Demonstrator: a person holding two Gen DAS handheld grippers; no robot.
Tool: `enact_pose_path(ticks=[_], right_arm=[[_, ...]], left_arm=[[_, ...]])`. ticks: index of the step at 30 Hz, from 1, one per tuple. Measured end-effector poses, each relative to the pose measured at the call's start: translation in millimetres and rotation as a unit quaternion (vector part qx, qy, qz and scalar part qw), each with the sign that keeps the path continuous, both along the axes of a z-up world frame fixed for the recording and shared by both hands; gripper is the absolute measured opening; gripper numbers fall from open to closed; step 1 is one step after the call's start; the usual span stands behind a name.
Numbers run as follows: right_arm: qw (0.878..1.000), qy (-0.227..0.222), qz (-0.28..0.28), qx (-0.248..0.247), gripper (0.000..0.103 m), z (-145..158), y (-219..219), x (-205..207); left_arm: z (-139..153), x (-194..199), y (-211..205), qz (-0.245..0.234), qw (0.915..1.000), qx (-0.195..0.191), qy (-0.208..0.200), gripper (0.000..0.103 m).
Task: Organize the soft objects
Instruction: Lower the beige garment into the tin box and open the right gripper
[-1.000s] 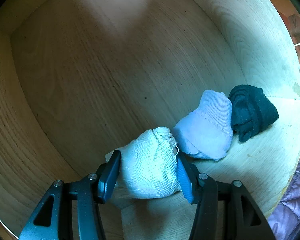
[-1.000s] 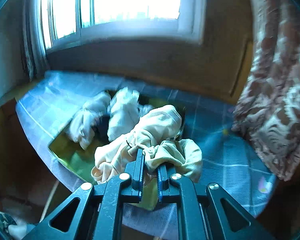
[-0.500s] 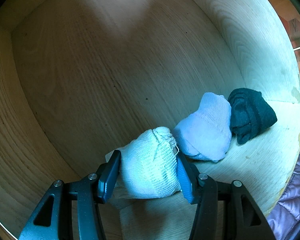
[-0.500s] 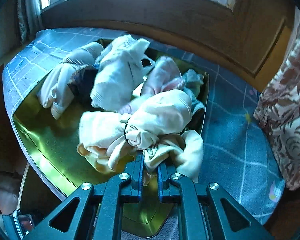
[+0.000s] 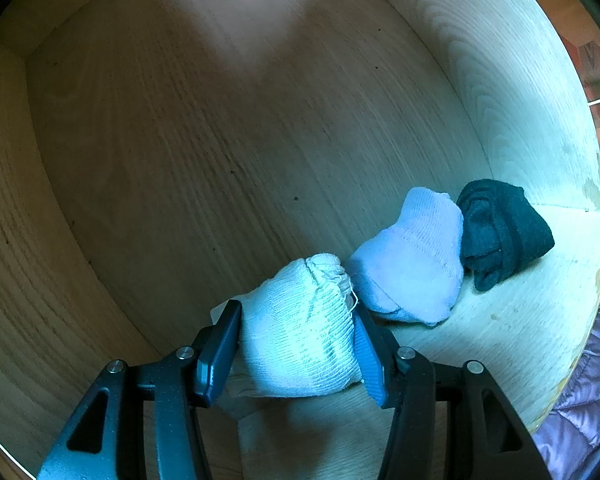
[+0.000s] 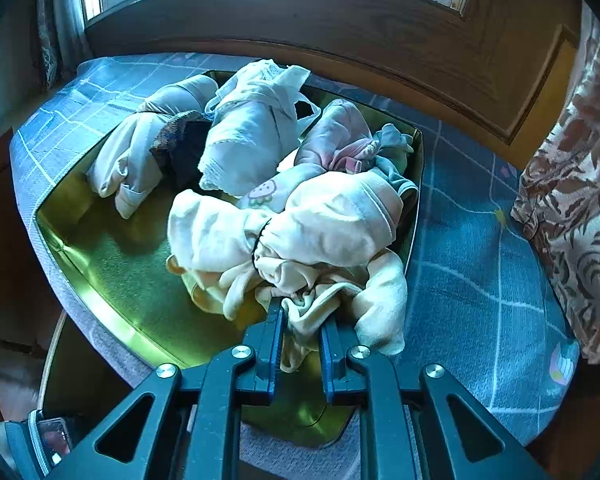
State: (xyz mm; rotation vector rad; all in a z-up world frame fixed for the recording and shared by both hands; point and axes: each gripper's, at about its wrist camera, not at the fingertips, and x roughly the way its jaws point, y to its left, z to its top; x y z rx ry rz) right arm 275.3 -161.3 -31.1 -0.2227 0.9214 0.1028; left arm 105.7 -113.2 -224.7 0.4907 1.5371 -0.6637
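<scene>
Cream garment [image 6: 300, 236] partly behind fingers [image 6: 274, 336]

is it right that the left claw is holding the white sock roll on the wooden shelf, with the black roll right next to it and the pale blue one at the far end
Not quite. The left claw does hold the white sock roll on the wooden shelf, but the left wrist view shows the pale blue roll right next to it and the black roll at the far end.

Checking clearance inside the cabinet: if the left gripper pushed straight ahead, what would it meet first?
Apart from the white sock bundle it holds, probably the wooden back panel; depth is unclear.
</scene>
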Motion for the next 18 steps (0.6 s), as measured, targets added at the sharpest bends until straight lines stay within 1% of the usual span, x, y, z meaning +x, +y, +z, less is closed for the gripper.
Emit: enact_pose_path(ticks=[3, 4, 18], right_arm=[[1.000, -0.004, 0.001, 0.002, 0.027, 2.0, 1.0, -6.6], [1.000, -0.004, 0.000, 0.001, 0.028, 1.6, 0.7, -7.9], [1.000, -0.014, -0.013, 0.019, 0.029, 5.9, -7.8, -27.7]], left_arm=[[-1.0, 1.2, 1.3, 0.003, 1.0000, -0.001, 0.001, 0.054], [-1.3, 1.7, 1.9, 0.004, 1.0000, -0.002, 0.001, 0.054], [-5.1, 2.2, 7.4, 0.011, 0.9999, -0.002, 0.001, 0.054]])
